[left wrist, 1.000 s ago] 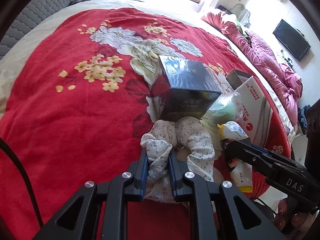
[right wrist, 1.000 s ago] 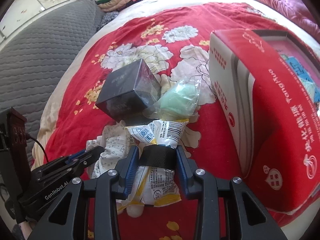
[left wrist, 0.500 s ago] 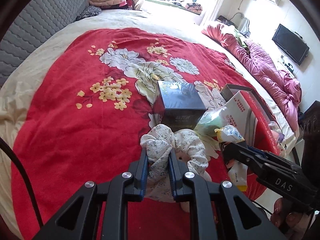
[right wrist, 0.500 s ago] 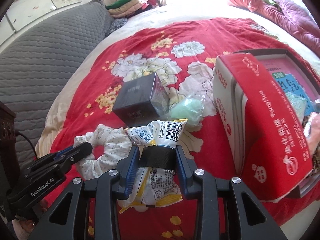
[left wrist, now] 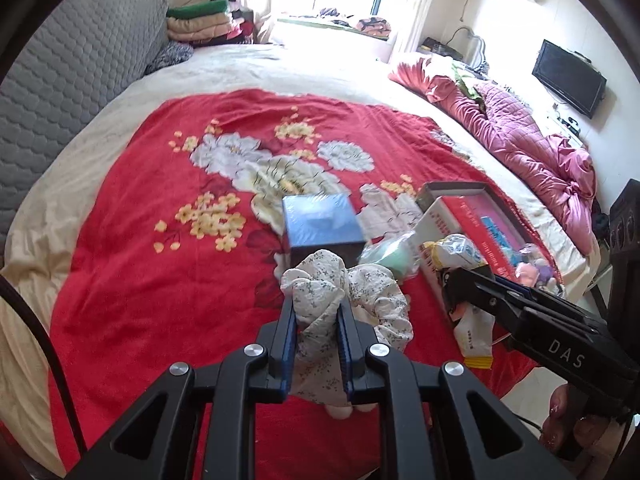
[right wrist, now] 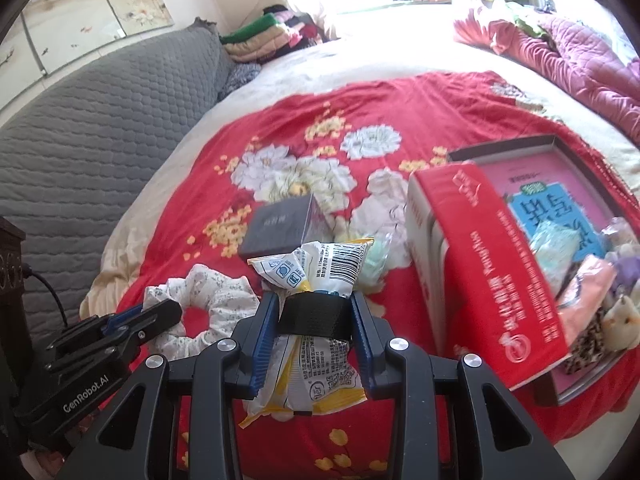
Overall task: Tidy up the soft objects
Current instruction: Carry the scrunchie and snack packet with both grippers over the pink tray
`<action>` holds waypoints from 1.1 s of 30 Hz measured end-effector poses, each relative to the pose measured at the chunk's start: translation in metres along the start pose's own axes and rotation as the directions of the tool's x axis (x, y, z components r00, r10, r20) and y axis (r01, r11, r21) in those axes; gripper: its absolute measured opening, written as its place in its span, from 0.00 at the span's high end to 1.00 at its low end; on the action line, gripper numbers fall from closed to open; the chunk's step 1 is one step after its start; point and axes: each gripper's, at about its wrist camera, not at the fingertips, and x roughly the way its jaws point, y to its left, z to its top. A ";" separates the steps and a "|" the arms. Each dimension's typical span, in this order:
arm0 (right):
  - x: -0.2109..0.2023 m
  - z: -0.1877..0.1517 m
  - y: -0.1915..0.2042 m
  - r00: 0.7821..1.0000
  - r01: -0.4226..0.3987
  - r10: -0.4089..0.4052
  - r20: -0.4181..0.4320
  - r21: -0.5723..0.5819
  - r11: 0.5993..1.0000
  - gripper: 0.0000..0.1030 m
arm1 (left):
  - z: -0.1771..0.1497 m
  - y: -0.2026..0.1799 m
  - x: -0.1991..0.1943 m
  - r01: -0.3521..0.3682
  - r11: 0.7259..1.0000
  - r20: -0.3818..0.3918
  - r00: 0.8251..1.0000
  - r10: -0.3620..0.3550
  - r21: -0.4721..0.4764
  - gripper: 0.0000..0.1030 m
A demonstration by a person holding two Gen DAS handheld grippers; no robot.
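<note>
My left gripper (left wrist: 316, 312) is shut on a white floral scrunchie (left wrist: 320, 284) and holds it above the red flowered blanket (left wrist: 140, 240). The scrunchie also shows in the right wrist view (right wrist: 216, 296), with the left gripper (right wrist: 160, 312) at its edge. My right gripper (right wrist: 314, 312) is shut on a white and yellow snack packet (right wrist: 320, 264) wrapped with a black band. The packet also shows in the left wrist view (left wrist: 460, 252), held by the right gripper (left wrist: 460, 284). An open red box (right wrist: 480, 248) at the right holds several soft items (right wrist: 588, 292).
A dark cube box (left wrist: 320, 224) lies on the blanket ahead, with a green item in a clear bag (left wrist: 390, 256) beside it. A grey padded headboard (right wrist: 80, 140) is at the left. A pink quilt (left wrist: 532, 140) lies at the far right. Folded clothes (left wrist: 200, 24) are stacked at the back.
Both grippers have risen and pulled back from the blanket, each keeping its hold. The scrunchie and the packet are lifted higher, and more of the room shows.
</note>
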 end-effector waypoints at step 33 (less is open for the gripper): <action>-0.122 0.020 -0.089 0.966 0.092 -0.123 0.230 0.140 0.986 0.65 | 0.028 -0.165 -0.032 0.027 0.962 0.079 0.996 -0.051 0.273 0.82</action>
